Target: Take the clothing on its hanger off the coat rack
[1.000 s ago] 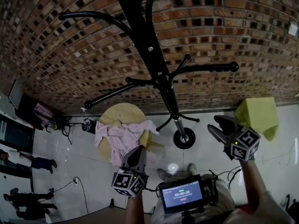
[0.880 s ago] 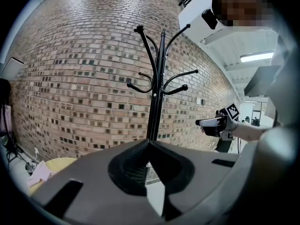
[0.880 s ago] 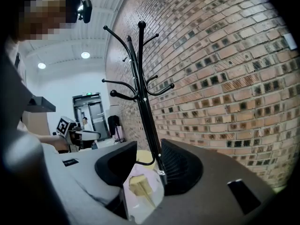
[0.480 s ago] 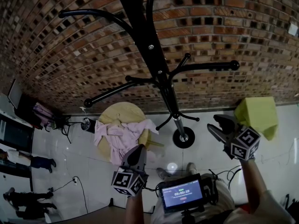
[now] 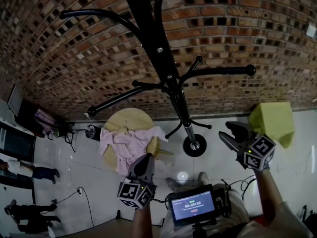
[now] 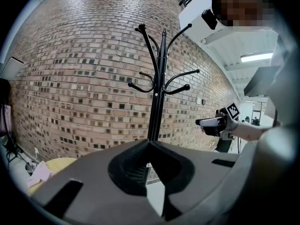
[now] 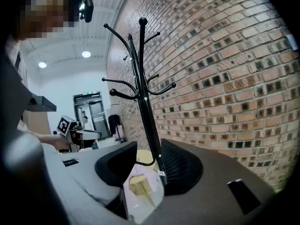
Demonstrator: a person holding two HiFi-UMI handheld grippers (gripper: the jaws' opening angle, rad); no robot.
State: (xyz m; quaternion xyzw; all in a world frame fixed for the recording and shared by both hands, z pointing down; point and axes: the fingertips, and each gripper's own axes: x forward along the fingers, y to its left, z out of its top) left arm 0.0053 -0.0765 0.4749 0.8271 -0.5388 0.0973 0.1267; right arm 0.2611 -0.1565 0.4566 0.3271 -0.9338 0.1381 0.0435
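Observation:
The black coat rack (image 5: 171,78) stands against the brick wall, and its arms are bare. Pink clothing (image 5: 130,144) lies crumpled on a round wooden table (image 5: 130,119) left of the rack's base; I cannot make out a hanger. My left gripper (image 5: 147,158) hovers just in front of the table, jaws together and holding nothing. My right gripper (image 5: 229,133) is right of the rack's base (image 5: 194,145), open and empty. In the right gripper view the rack's pole (image 7: 145,102) and the clothing (image 7: 140,182) show through the jaw gap. The left gripper view looks at the rack (image 6: 157,102).
A yellow-green block (image 5: 272,120) sits on the floor at the right by the wall. A small screen (image 5: 193,206) hangs at the person's chest. Other people (image 5: 25,217) stand far left. Cables lie on the white floor (image 5: 218,175).

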